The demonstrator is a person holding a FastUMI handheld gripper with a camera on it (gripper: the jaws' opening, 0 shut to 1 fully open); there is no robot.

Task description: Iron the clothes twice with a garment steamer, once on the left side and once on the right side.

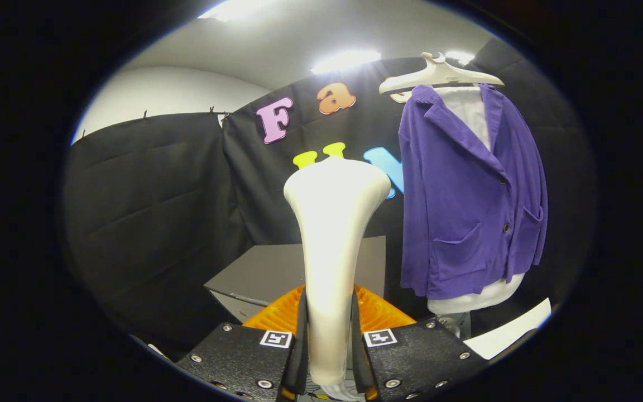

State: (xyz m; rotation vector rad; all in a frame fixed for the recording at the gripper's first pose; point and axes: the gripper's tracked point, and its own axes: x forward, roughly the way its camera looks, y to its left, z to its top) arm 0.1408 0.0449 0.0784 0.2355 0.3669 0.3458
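The claw (330, 340) grips the white garment steamer (334, 234) upright between both fingers; the purple jacket (466, 206) hangs ahead to its right, well apart.

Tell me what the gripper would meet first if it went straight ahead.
Probably the booth's black wall. The gripper, shut on the steamer, points left of the purple jacket. Depth is unclear.

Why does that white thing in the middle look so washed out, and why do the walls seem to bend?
Gripper view: ceiling lights glare onto the white garment steamer, clamped by the hand-held gripper, bleaching its surface detail. The fisheye lens bows the booth walls. The purple jacket on its hanger stays evenly lit and sharp.
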